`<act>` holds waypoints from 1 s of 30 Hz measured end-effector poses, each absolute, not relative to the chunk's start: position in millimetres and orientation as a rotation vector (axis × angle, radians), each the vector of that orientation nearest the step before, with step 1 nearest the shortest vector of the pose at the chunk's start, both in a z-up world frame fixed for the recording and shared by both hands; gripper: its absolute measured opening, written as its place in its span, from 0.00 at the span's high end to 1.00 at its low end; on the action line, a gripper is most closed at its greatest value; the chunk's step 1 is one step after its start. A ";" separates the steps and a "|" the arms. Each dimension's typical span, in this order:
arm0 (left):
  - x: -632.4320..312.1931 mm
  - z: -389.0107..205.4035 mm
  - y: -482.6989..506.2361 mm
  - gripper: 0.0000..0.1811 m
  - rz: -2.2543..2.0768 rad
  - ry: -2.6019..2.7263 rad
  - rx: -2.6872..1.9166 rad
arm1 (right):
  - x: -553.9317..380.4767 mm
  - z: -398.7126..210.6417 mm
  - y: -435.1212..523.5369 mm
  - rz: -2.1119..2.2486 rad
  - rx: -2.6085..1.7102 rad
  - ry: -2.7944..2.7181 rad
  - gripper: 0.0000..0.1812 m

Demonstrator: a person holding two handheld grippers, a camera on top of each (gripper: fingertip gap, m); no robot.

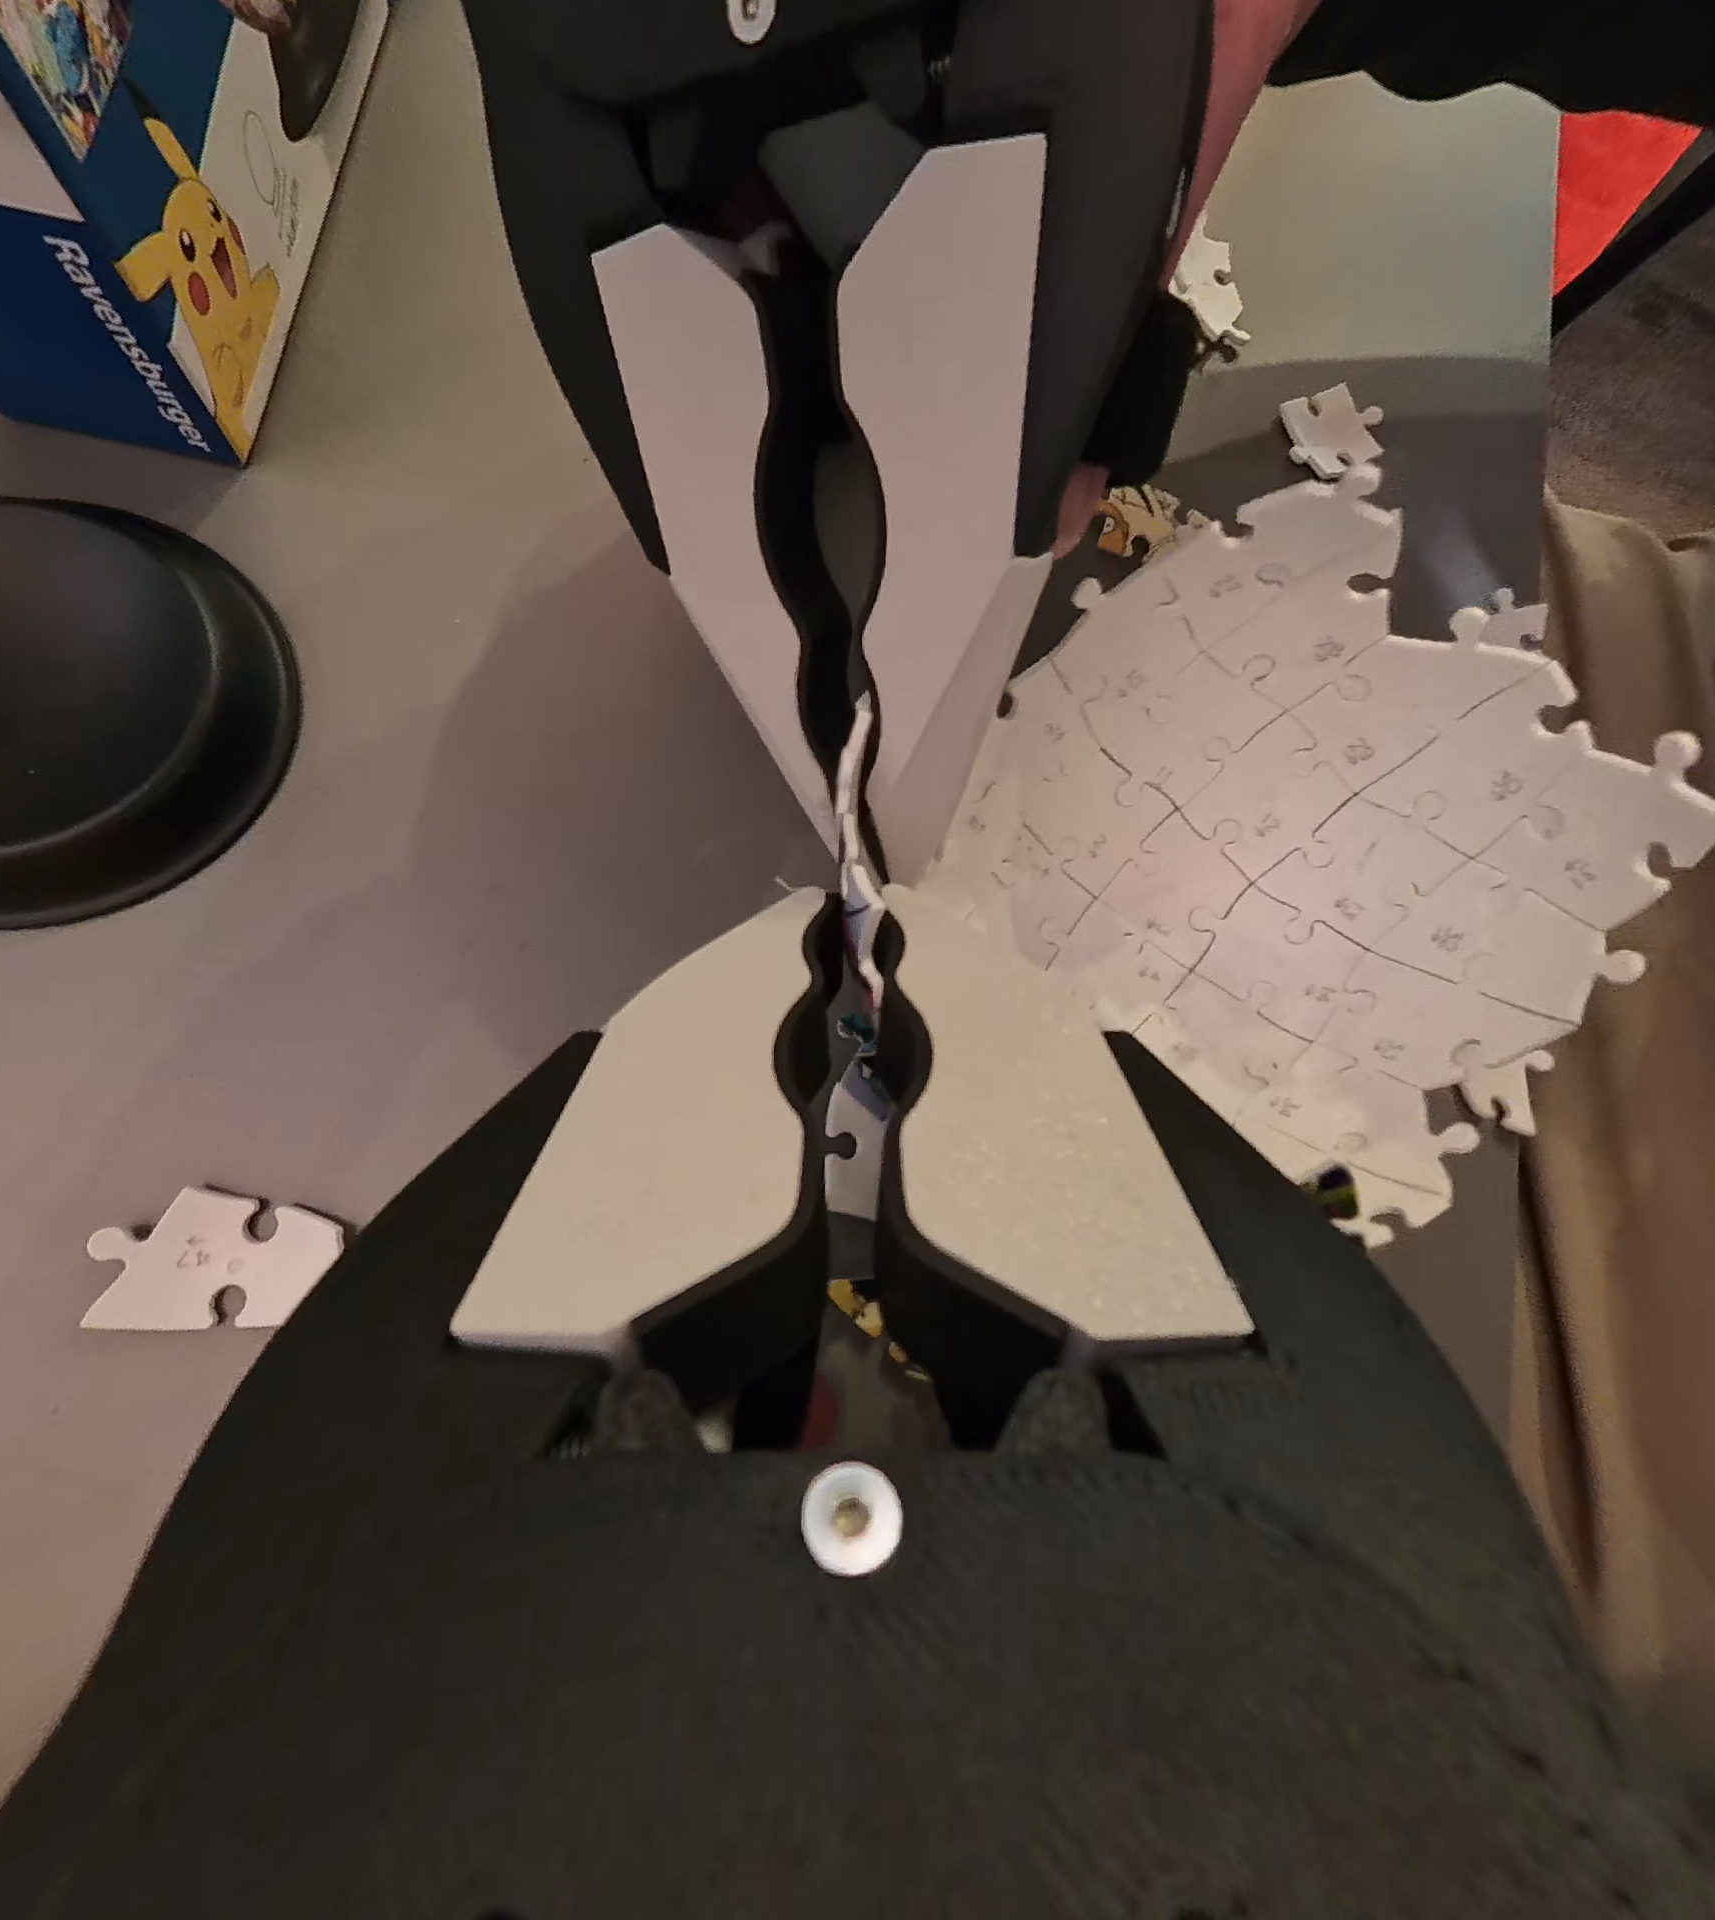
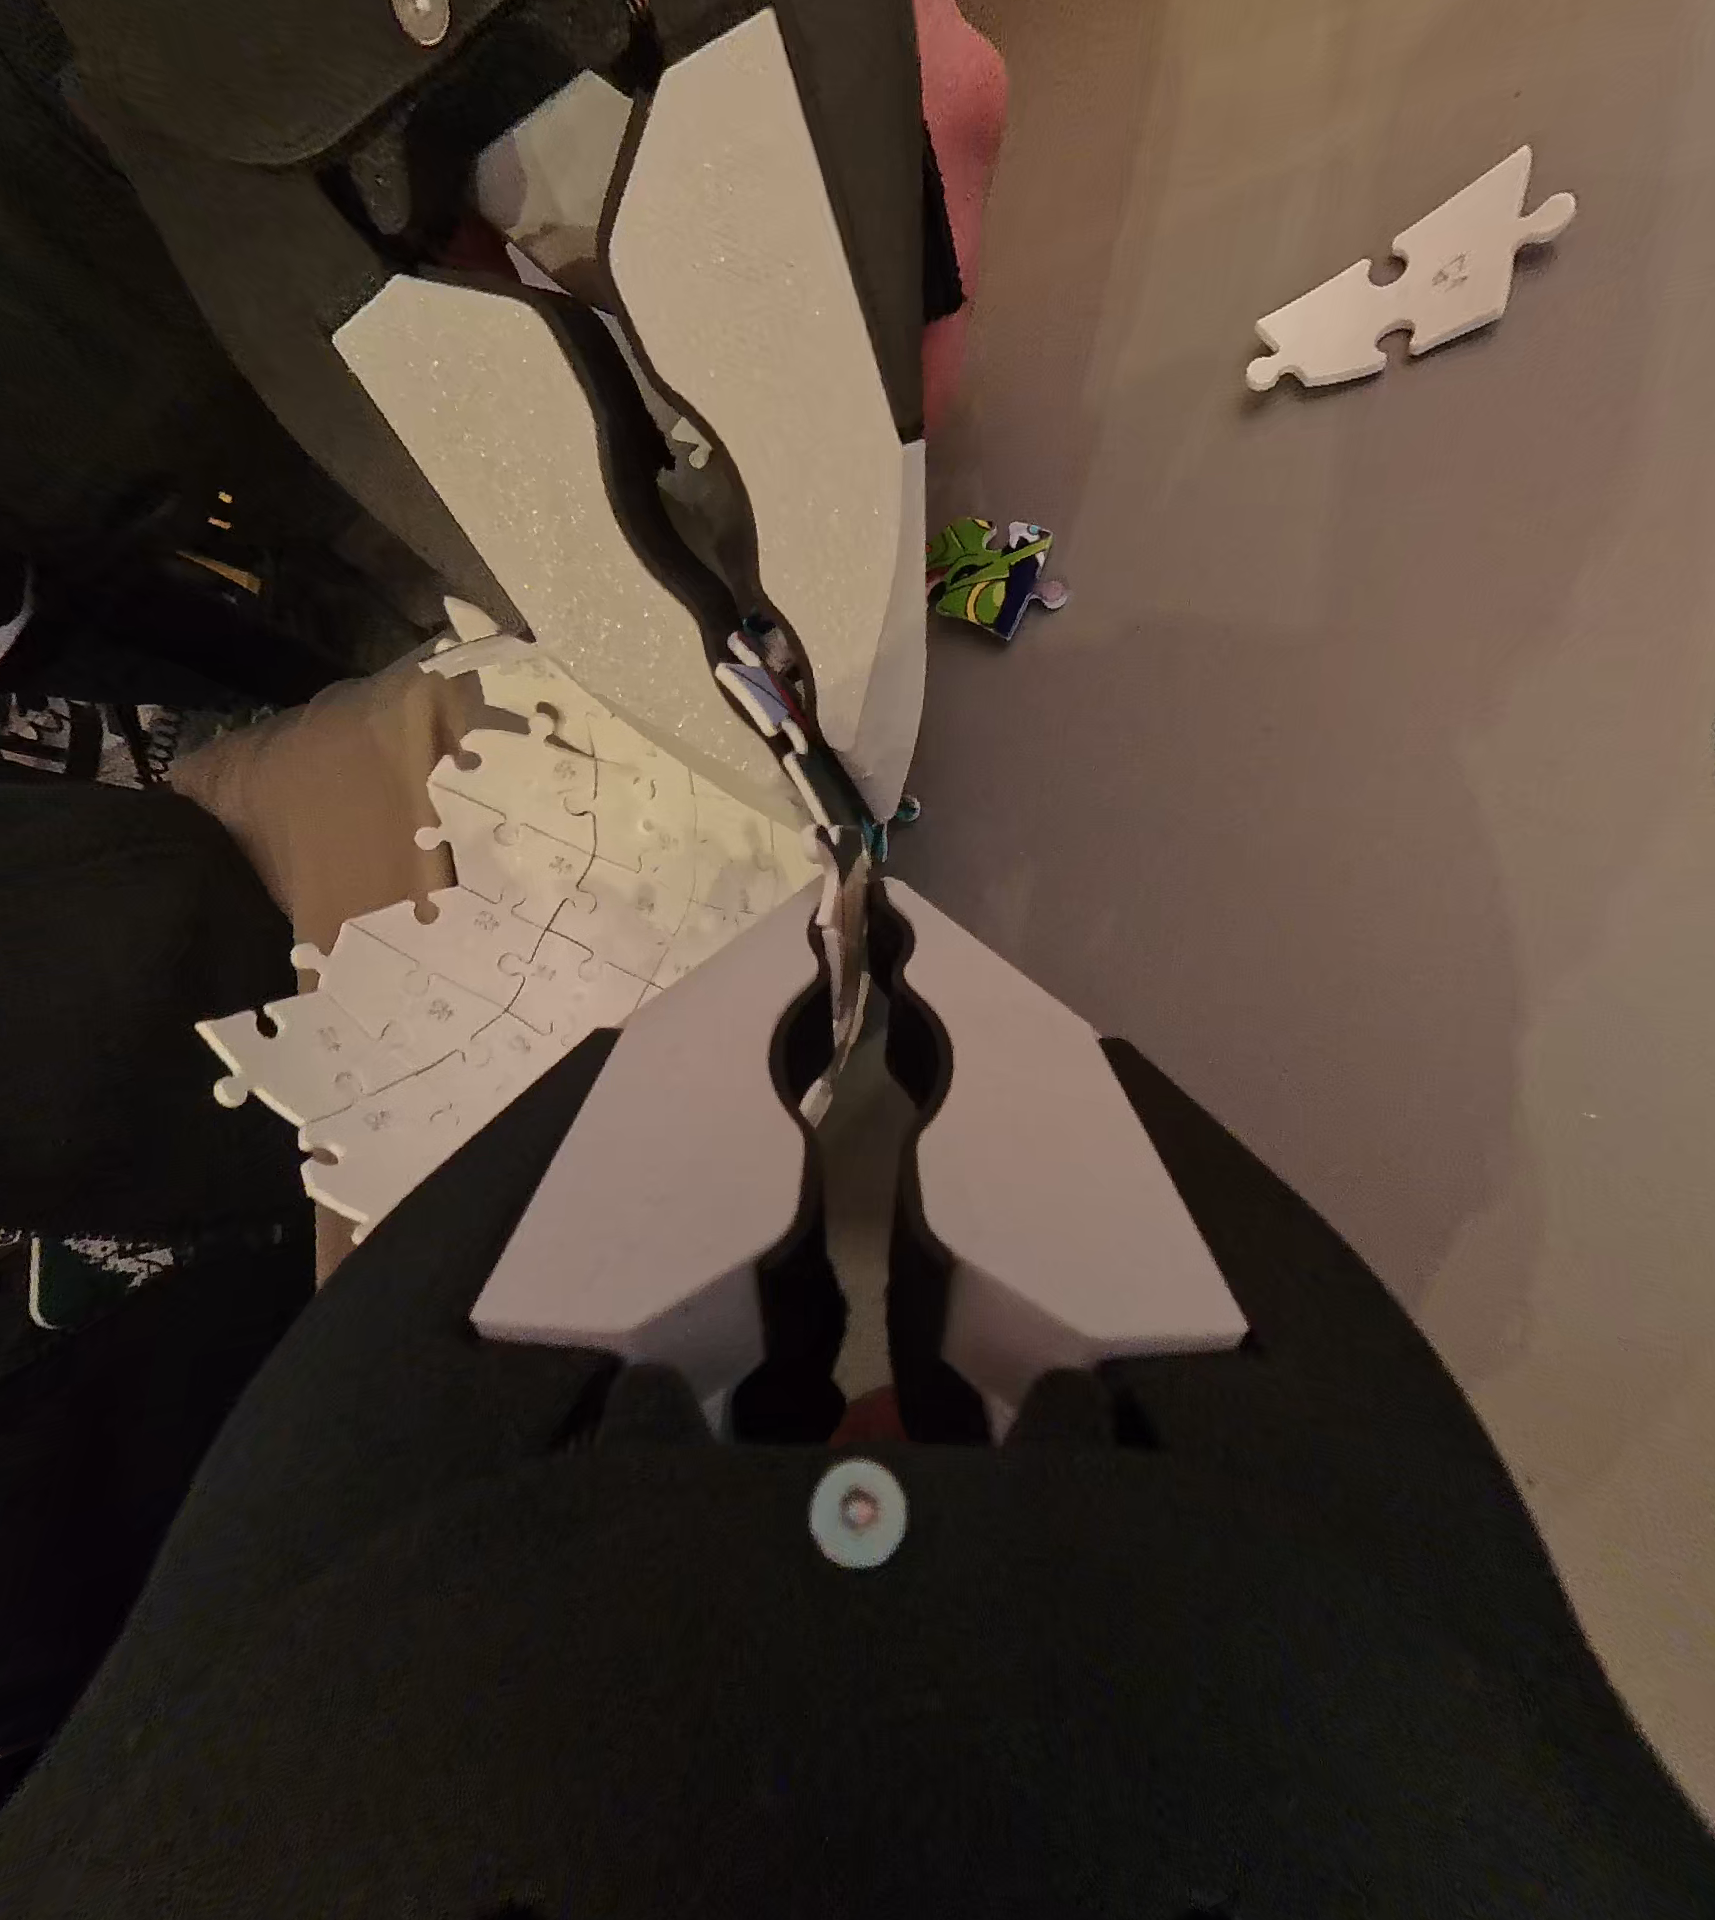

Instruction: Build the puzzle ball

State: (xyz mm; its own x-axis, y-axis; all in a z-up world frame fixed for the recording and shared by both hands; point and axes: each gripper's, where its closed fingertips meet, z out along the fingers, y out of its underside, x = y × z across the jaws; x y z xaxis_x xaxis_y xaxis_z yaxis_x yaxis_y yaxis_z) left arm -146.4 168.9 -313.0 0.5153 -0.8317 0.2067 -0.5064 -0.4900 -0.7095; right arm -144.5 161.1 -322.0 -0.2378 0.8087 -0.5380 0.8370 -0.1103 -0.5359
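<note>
My left gripper (image 1: 858,920) and right gripper (image 1: 858,836) meet tip to tip above the grey table. Each is shut on a puzzle piece seen edge-on: the left's piece (image 1: 863,961) and the right's piece (image 1: 858,758) touch at the tips. The right wrist view shows the same: the right gripper (image 2: 858,902) on its piece (image 2: 845,1003), and the left gripper (image 2: 861,805) on its piece (image 2: 765,691). A large curved assembled section (image 1: 1352,831), white numbered side up, lies right beside the tips (image 2: 520,935). I cannot tell whether the held pieces join it.
Two joined loose pieces (image 1: 209,1262) lie white side up on the table (image 2: 1414,270). A coloured piece (image 2: 993,582) lies behind the left gripper. A black round stand (image 1: 53,707) and the puzzle box (image 1: 105,239) are at the left. More loose pieces (image 1: 1336,426) lie at the far right. The tips of both grippers are at nearly the same place.
</note>
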 end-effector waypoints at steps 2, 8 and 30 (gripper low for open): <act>-146.0 -313.3 168.9 0.98 -0.741 1.080 -2.177 | -144.1 -322.1 161.1 -1.291 1.921 2.081 1.00; -146.8 -314.8 169.8 0.98 -0.810 1.025 -2.198 | -145.5 -324.5 163.5 -1.248 1.955 2.125 0.98; -146.5 -319.9 167.3 0.98 -0.862 1.014 -2.209 | -143.6 -313.6 169.8 -1.297 1.991 2.205 0.95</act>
